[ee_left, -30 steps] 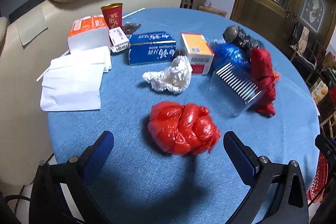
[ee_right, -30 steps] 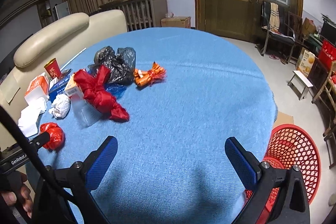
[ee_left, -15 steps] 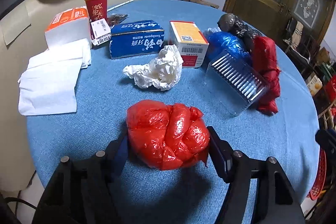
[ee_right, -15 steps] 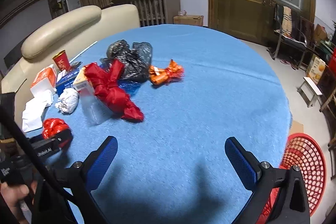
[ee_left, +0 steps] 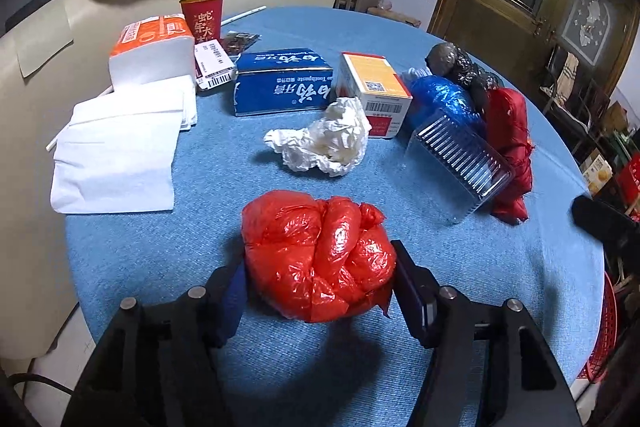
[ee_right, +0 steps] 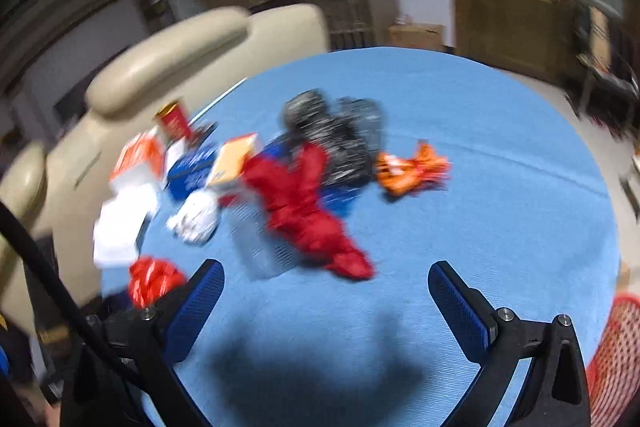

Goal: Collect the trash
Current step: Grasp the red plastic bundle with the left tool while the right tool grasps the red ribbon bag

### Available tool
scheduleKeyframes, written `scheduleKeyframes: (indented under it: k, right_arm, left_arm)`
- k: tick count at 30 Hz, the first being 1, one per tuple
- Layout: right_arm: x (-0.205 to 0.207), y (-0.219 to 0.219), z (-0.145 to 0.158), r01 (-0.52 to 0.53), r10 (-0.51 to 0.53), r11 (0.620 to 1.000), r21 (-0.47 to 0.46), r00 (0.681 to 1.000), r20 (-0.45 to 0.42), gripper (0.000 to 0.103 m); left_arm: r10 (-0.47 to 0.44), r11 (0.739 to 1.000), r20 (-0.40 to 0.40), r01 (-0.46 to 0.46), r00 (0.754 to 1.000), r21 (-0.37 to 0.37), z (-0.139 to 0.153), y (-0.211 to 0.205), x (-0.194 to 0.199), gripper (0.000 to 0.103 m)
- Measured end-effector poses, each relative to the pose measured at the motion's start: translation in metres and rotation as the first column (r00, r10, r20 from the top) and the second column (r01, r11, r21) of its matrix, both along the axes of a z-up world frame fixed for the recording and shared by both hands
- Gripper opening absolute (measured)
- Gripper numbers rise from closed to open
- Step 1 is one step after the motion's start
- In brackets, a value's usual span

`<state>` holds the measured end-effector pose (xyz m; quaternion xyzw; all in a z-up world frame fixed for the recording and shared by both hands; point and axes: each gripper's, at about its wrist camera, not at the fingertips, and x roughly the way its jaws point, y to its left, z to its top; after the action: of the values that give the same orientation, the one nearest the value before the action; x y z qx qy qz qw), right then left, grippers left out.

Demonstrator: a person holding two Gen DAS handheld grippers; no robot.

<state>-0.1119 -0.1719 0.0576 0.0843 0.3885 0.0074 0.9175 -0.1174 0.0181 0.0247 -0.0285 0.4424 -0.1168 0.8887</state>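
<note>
While the right tongs (ee_right: 326, 301) gape empty, the left tongs (ee_left: 318, 279) clamp the red bag (ee_left: 316, 253) between them.

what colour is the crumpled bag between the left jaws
Bright red, glossy plastic bag; it shows best in the left wrist view.

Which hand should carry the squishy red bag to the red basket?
The left. The left gripper is shut on the red bag, one pad on each side. The right gripper is open over bare blue tablecloth, holding nothing, though the red basket sits on its side.
</note>
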Motion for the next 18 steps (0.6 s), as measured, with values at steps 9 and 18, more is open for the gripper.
scheduleKeyframes:
  k: [9, 18]
  right_arm:
    - [0.020, -0.029, -0.003, 0.070, -0.067, 0.985, 0.156, 0.997, -0.023, 0.103]
    - [0.071, -0.006, -0.005, 0.019, -0.013, 0.993, 0.115, 0.999, -0.053, 0.068]
  left_arm:
    - [0.004, 1.000, -0.015, -0.004, 1.000, -0.011, -0.007, 0.003, 0.003, 0.067]
    - [0.004, 1.000, 0.002, -0.004, 1.000, -0.010, -0.001, 0.005, 0.001, 0.067]
